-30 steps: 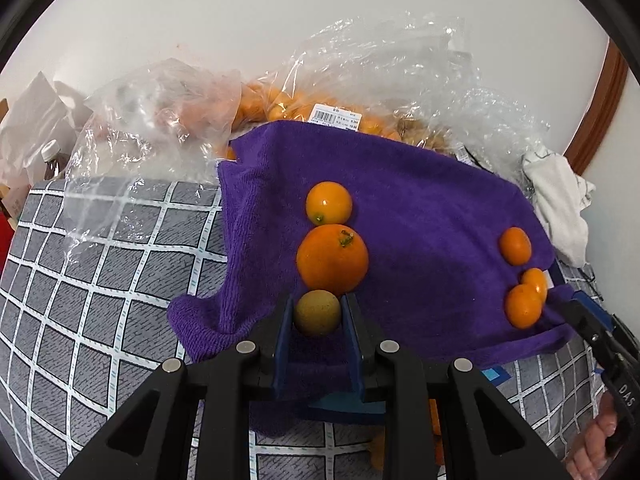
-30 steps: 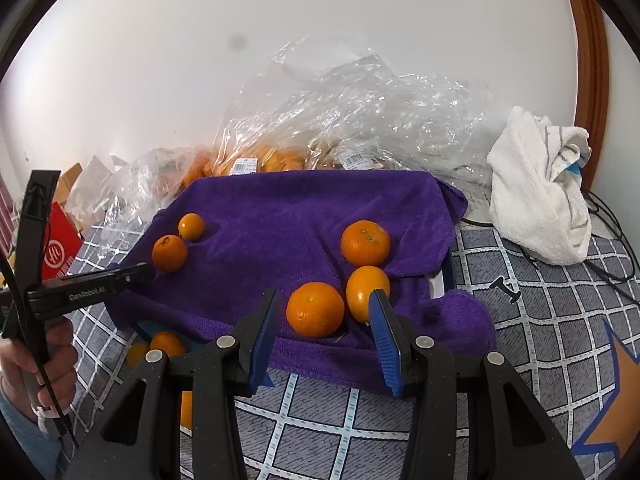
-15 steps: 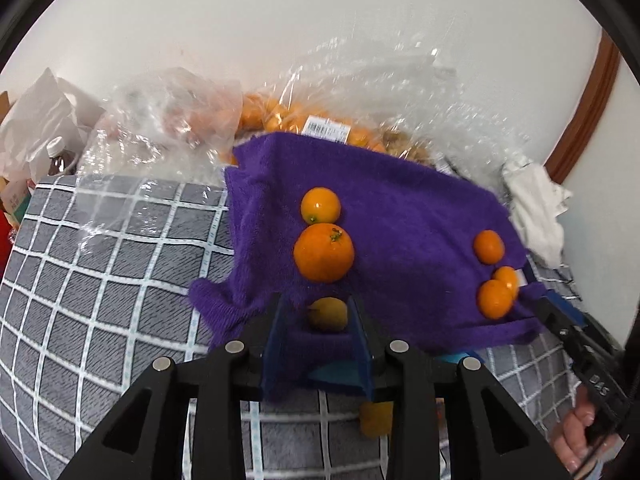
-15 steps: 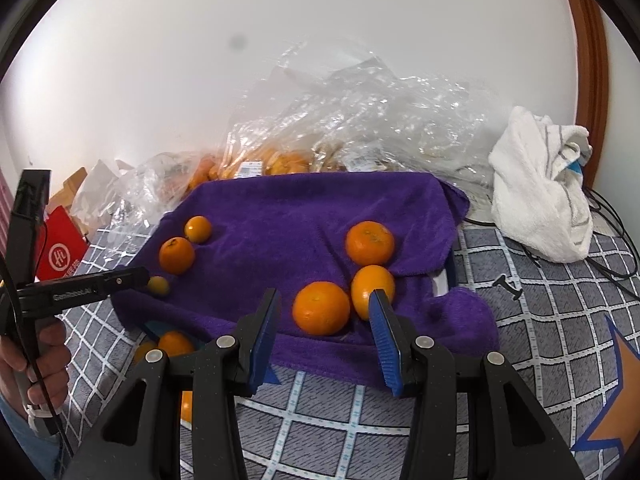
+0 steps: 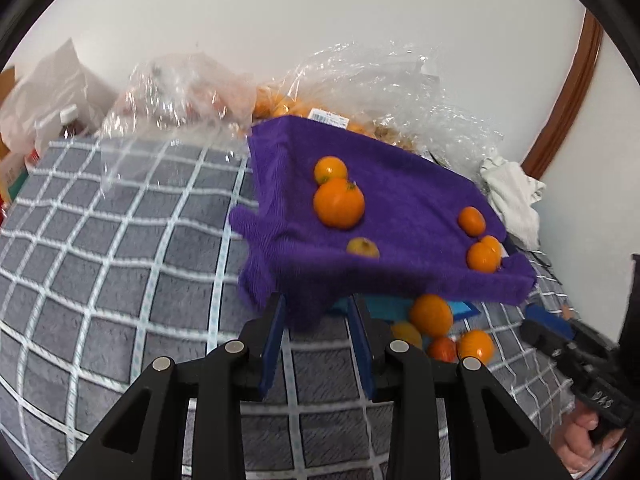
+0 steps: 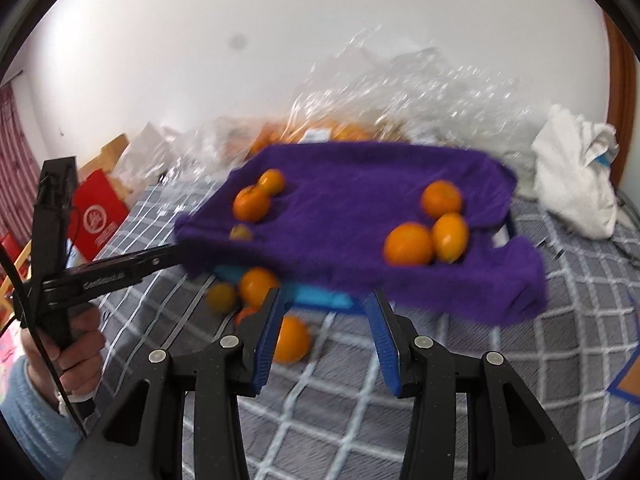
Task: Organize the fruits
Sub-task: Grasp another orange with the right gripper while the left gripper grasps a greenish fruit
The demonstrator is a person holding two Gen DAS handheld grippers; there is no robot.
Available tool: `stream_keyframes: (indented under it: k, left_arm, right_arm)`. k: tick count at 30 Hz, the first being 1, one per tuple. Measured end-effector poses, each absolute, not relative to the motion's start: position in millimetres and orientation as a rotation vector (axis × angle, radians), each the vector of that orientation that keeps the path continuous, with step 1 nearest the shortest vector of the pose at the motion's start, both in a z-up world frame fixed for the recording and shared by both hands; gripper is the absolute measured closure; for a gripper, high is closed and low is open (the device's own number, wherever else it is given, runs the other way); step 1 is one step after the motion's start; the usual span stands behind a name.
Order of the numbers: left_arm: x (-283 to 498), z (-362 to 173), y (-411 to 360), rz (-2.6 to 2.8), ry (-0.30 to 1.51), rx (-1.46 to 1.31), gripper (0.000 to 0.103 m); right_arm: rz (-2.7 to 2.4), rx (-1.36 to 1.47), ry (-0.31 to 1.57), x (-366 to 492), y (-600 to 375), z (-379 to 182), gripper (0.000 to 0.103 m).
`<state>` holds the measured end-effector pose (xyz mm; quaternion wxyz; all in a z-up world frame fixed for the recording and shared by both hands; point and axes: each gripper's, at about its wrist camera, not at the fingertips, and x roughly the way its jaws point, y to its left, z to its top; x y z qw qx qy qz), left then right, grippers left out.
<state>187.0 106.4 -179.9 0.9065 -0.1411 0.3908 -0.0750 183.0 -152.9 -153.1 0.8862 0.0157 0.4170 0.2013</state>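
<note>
I see the grey checked bedcover [image 5: 120, 280] carrying everything; on it the purple towel [image 5: 400, 208] drapes a raised blue tray [image 5: 384, 306], which I judge serves as the sorting surface. Fruit sits grouped: a large orange [image 5: 339, 203] touching a smaller one [image 5: 330, 169] on the left, three oranges [image 6: 428, 224] clustered on the right, one small yellowish fruit [image 5: 363, 247] near the front edge; unsorted fruit [image 5: 436, 328] lies on the cover below. My left gripper [image 5: 318, 344] is parted, empty; my right gripper [image 6: 326, 340] is likewise parted, empty.
</note>
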Motion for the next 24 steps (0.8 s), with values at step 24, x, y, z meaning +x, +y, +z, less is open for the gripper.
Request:
stream_keyframes:
  k: [24]
  left_arm:
    - [164.4, -187.2, 114.6, -0.227, 0.769, -0.319, 0.073]
  right_arm:
    - [0.363, -0.081, 0.963, 181.3, -118.4, -190.4, 0.072]
